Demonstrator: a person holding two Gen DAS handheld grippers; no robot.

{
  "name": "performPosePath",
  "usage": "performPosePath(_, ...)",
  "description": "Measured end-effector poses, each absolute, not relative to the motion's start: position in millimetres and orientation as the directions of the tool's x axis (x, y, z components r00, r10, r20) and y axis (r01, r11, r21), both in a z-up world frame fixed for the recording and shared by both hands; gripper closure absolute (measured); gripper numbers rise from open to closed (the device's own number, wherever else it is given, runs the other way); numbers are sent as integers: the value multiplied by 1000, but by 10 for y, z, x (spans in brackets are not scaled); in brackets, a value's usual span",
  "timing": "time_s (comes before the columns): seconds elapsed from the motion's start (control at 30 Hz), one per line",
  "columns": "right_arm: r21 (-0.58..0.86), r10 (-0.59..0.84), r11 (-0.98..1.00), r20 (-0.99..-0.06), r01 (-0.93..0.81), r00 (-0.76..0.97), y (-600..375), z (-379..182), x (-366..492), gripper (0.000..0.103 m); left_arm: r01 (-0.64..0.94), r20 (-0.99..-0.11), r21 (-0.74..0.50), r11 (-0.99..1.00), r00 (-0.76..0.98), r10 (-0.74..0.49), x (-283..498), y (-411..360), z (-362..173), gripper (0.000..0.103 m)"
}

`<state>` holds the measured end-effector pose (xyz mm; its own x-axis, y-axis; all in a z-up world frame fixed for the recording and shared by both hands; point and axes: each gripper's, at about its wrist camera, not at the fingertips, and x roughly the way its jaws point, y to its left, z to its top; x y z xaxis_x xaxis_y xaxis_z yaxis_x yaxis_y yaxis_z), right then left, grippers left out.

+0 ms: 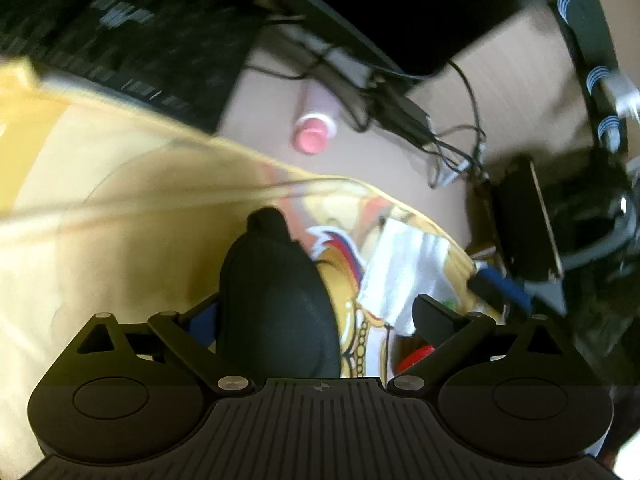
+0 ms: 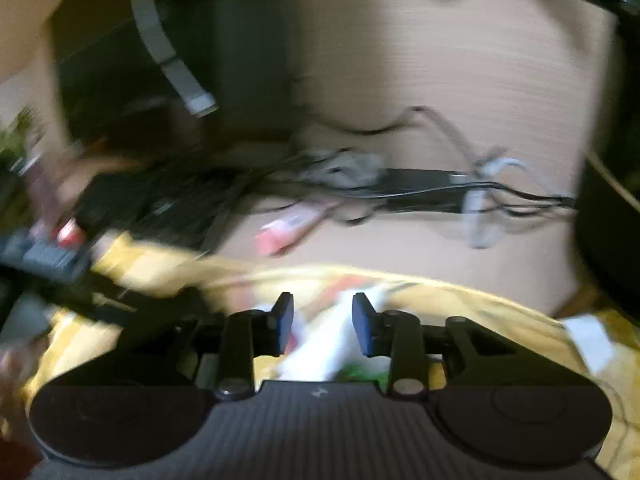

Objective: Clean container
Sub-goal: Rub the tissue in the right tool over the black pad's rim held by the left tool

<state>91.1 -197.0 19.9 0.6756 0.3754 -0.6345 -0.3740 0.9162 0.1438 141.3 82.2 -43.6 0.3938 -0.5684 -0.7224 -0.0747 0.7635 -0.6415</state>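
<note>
The yellow container [image 1: 120,220] with a cartoon print fills the lower left of the left wrist view. A crumpled white tissue [image 1: 404,272] lies in it. My left gripper [image 1: 316,308] stands wide open over the container. A black rounded object [image 1: 276,300], like a computer mouse, sits between its fingers without touching the right finger; it hides the left fingertip. In the blurred right wrist view my right gripper [image 2: 323,320] hangs over the yellow container [image 2: 460,300] with its blue pads [image 2: 285,320] partly apart. The white tissue [image 2: 320,348] shows in the gap, and the pads do not press on it.
A pink-capped bottle [image 1: 314,132] lies on the wooden desk behind the container. A black keyboard [image 1: 120,40] is at the far left, tangled cables [image 1: 452,148] and a black box [image 1: 524,216] at the right. Cables [image 2: 440,192] cross the desk ahead of my right gripper.
</note>
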Motion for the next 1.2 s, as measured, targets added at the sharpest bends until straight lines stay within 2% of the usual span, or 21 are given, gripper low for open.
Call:
performPosePath(0.13, 242, 523, 810, -710, -534, 472, -1591, -69, 795, 68, -144, -695, -692, 708, 398, -598, 1317, 952, -535, 3)
performPosePath(0.23, 215, 523, 774, -746, -595, 411, -1349, -241, 798, 68, -146, -672, -717, 682, 407, -619, 1287, 960, -537, 2)
performPosePath(0.3, 237, 534, 763, -755, -602, 380, -1232, -317, 893, 58, -140, -675, -709, 691, 417, -609, 1283, 958, -500, 1)
performPosePath(0.4, 256, 535, 762, -766, -595, 355, -1077, -438, 1030, 57, -138, -682, -696, 704, 435, -589, 1289, 1021, -417, 0)
performPosePath(0.67, 331, 604, 717, -734, -614, 310, -711, -481, 1275, 57, -175, -732, -619, 766, 482, -481, 1327, 1200, -118, 0)
performPosePath(0.93, 366, 621, 723, -716, -585, 319, -845, -538, 1299, 61, -88, -750, -577, 812, 450, -485, 1518, 811, -17, 0)
performPosePath(1.2, 358, 584, 791, -683, -497, 438, -1415, -353, 1204, 45, -64, -763, -593, 803, 365, -534, 1714, 472, -179, 0)
